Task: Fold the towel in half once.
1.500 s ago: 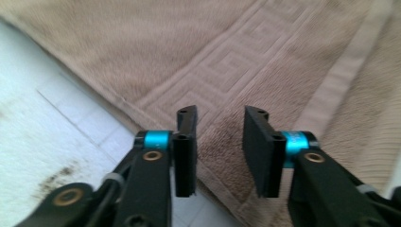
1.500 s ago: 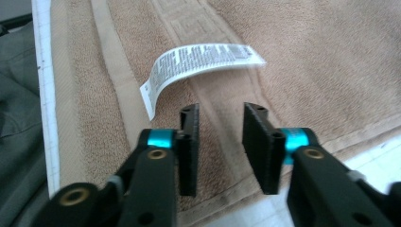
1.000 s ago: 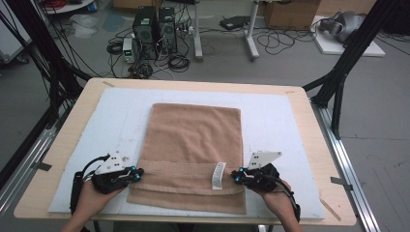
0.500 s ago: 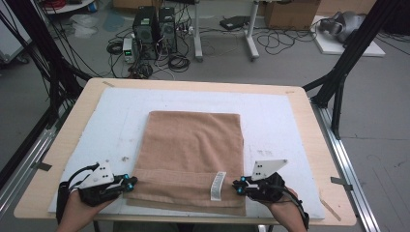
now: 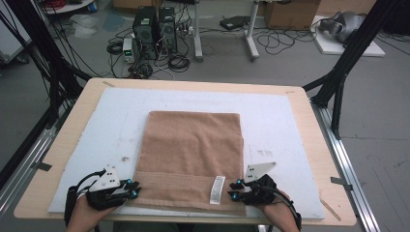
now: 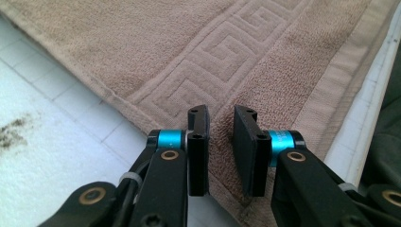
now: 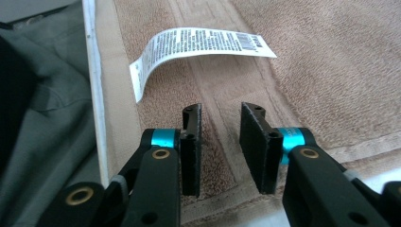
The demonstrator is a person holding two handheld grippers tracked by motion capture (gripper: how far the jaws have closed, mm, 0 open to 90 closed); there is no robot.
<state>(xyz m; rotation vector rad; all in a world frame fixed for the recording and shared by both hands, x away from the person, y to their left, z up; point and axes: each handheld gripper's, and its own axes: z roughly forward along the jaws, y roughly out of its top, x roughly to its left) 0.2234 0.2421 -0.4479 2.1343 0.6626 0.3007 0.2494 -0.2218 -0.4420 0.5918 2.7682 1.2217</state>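
Cables, computer towers (image 5: 153, 30) and cardboard boxes crowd the grey floor beyond a wooden desk (image 5: 309, 125) topped with a white mat (image 5: 116, 121). Taking the brown towel (image 5: 193, 150) as the landmark: it lies flat at the middle of the mat, folded, its near hem close to the mat's front edge.

At the towel's near-left corner sits the left hand-held gripper (image 5: 130, 189), held in a hand (image 5: 83, 218). In the left gripper view its jaws stand apart, released, straddling the towel's side edge by the Greek-key border (image 6: 208, 61), with nothing pinched between them.

On the near hem, right of centre, a white care label (image 5: 217, 189) curls up off the cloth.

At the towel's near-right corner is the right hand-held gripper (image 5: 235, 190), likewise released; in the right gripper view its jaws hover over the hem with the label just beyond them.

Judging from here, the risk is an uneven pick-up: if either pair closes on the top layer alone, the fold would peel open; if one closes before the other, the towel would skew across the mat.
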